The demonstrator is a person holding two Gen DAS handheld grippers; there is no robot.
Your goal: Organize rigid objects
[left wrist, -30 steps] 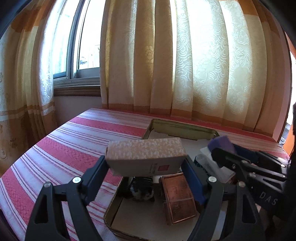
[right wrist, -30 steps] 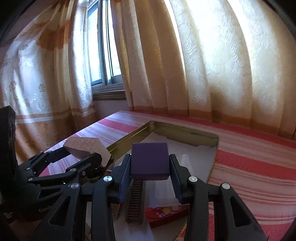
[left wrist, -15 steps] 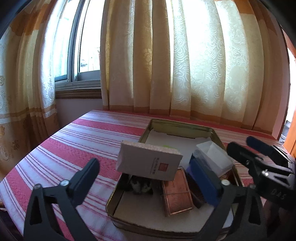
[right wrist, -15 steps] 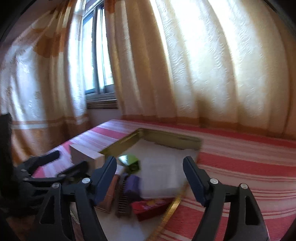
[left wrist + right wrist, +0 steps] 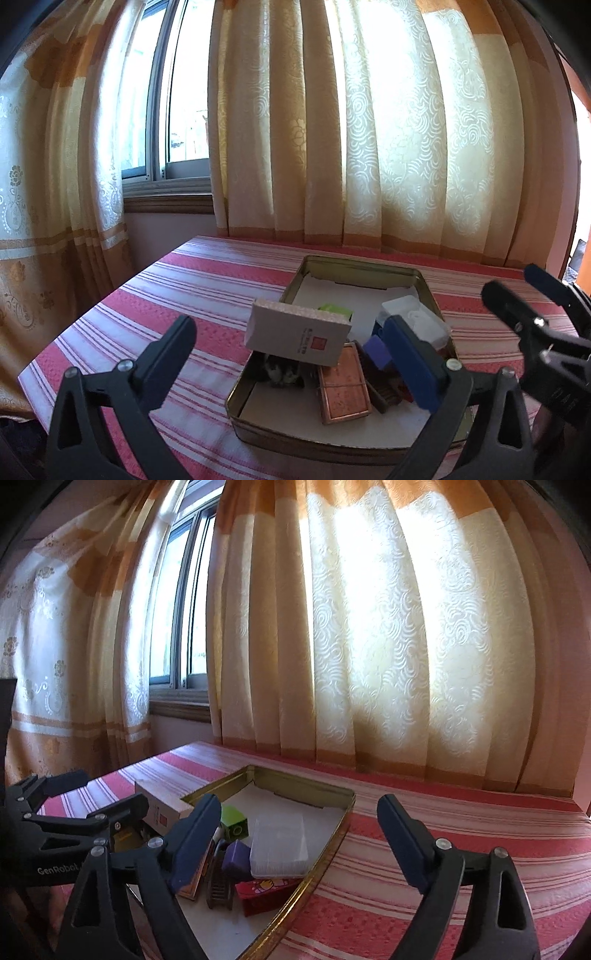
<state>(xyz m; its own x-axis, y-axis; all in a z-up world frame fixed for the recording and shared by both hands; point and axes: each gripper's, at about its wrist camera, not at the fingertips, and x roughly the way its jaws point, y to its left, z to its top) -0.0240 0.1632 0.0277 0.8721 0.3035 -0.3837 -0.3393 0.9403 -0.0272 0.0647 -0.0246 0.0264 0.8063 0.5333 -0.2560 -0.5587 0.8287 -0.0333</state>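
A gold metal tin [image 5: 354,264] [image 5: 306,788] sits on the striped table. A beige box [image 5: 297,336] [image 5: 162,801] leans on the tin's left rim. Inside lie a purple block [image 5: 376,350] [image 5: 236,854], a copper case [image 5: 343,387], a clear plastic box [image 5: 413,319] [image 5: 279,840], a green block [image 5: 234,821], a dark comb [image 5: 218,882] and a red card [image 5: 266,890]. My left gripper [image 5: 295,365] is open and empty, above the tin's near end. My right gripper [image 5: 299,838] is open and empty, over the tin's right rim; it also shows in the left wrist view [image 5: 517,291].
The table has a red and white striped cloth [image 5: 177,295] [image 5: 461,834]. Cream curtains [image 5: 369,129] and a window [image 5: 173,110] stand behind the table's far edge. The table's left edge [image 5: 74,332] drops off beside the curtain.
My left gripper opened and let go of the beige box onto the tin's rim. My right gripper opened and dropped the purple block into the tin. Both grippers pulled back and up.
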